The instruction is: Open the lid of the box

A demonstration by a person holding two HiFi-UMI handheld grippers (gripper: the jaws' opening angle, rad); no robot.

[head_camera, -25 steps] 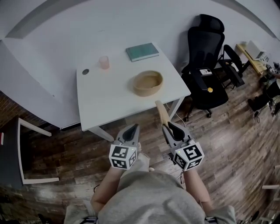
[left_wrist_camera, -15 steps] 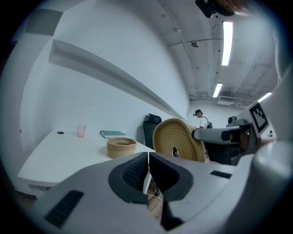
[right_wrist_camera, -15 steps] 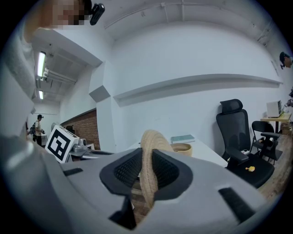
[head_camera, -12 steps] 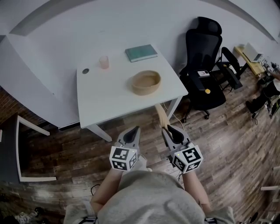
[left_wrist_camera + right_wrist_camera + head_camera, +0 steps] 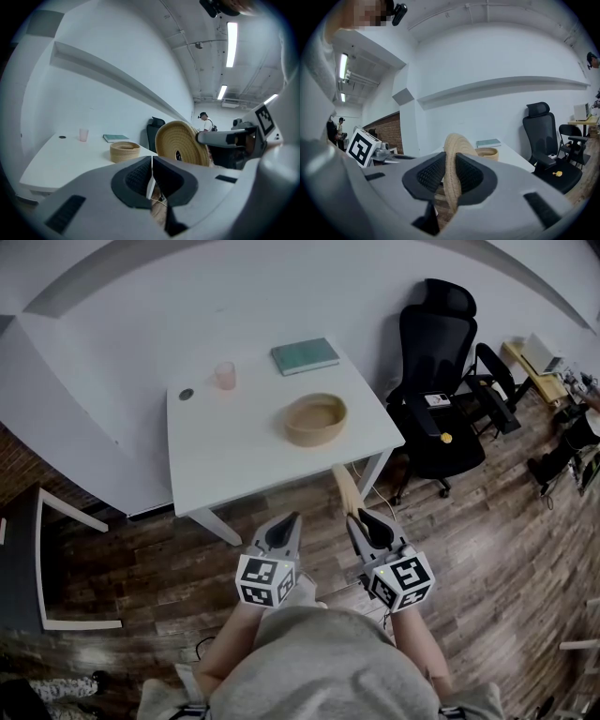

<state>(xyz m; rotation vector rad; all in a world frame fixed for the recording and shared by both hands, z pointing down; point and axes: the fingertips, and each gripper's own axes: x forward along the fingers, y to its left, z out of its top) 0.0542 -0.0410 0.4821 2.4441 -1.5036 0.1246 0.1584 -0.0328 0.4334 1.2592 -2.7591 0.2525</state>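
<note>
Well, the lid is off the box, that much is plain. The right gripper has its pads pressed on the woven disc, one on each face. It holds the disc edge-on, so it stands up between the jaws and juts out past the tips. The left gripper, just beside it, has its jaws together with nothing between them, so it's idle.

The box, the round woven one, sits open-topped on the white table, well ahead of both sets of tips. Both grippers hang low over the wooden floor, short of the table's near edge.

So where are we? I'd call the opening itself done. What's in hand is the carry, with the lid in the air and nowhere to rest yet.

The next move, as I read it, is to bring the right gripper forward over the tabletop and tilt the disc flat. Then it can go down on a bare patch beside the box. That patch should be clear of the pink cup and the green book, farther ahead again. It wants lowering right to the surface before the jaws part, because a disc let go on edge could roll. The left gripper needn't join in.
</note>
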